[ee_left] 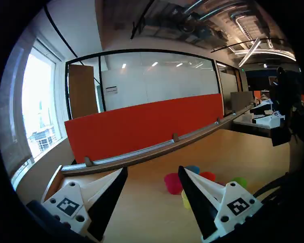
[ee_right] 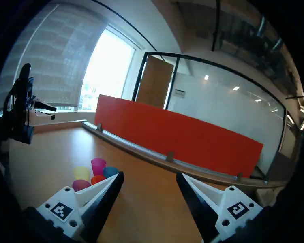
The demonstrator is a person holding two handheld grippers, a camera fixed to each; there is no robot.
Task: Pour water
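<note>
On the desk (ee_left: 233,150), in front of the orange divider (ee_left: 144,121), a bunch of small cups (ee_left: 173,183) stands close together in the open. In the left gripper view a pink cup (ee_left: 172,184) is nearest the gap, with a blue cup (ee_left: 193,169) and a red cup (ee_left: 208,175) behind it, a green cup (ee_left: 240,181) off to the side, and a yellow cup (ee_left: 185,199) half hidden by one finger. The left gripper (ee_left: 152,168) hangs above the wood, jaws spread wide and holding nothing.

In the right gripper view the cups (ee_right: 96,172) sit ahead and to one side, partly behind a finger. The right gripper (ee_right: 149,174) is likewise released, with bare desk (ee_right: 152,202) between its fingers. I cannot tell whether any cup has water in it. A bright window (ee_right: 107,69) lies beyond the divider (ee_right: 172,133).
</note>
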